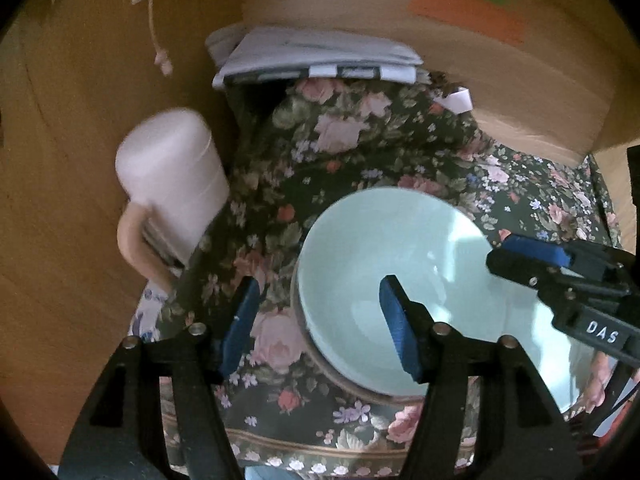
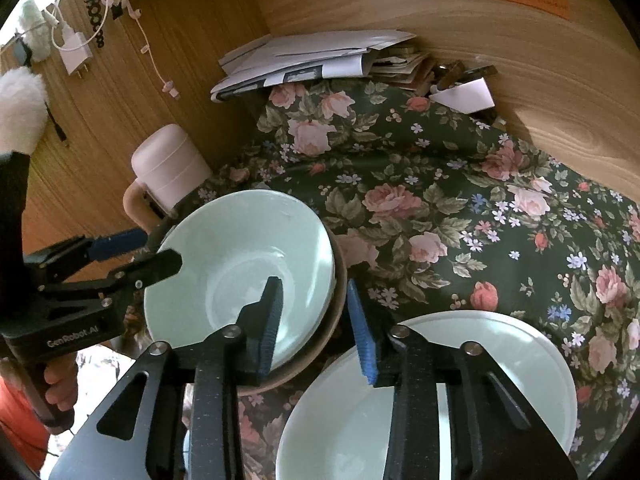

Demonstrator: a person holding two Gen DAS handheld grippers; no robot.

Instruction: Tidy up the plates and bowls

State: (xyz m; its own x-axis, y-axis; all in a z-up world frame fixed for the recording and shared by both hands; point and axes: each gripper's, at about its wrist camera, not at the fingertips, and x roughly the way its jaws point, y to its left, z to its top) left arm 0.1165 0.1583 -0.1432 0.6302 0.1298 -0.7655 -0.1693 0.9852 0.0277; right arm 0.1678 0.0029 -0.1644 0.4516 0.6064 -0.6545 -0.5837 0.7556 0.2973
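Observation:
A pale green bowl (image 1: pixel 380 248) (image 2: pixel 240 256) sits nested in a brown bowl (image 1: pixel 320 360) (image 2: pixel 338 312) on the floral cloth. My left gripper (image 1: pixel 320 284) is open astride the bowl's left rim, one pad over the cloth and one inside the bowl; it shows from the side in the right wrist view (image 2: pixel 160 248). My right gripper (image 2: pixel 314 284) is open astride the opposite rim, one pad inside the green bowl and one outside the brown rim, neither pressing; it also appears in the left wrist view (image 1: pixel 516 258). A second pale bowl (image 2: pixel 520 360) lies under the right gripper at the lower right.
A pink lidded jug (image 1: pixel 172 176) (image 2: pixel 168 164) stands by the wooden wall on the left. A stack of papers (image 1: pixel 320 52) (image 2: pixel 312 56) lies at the back. Wooden panels enclose the back and right. A person's hand (image 2: pixel 60 384) holds the left gripper's handle.

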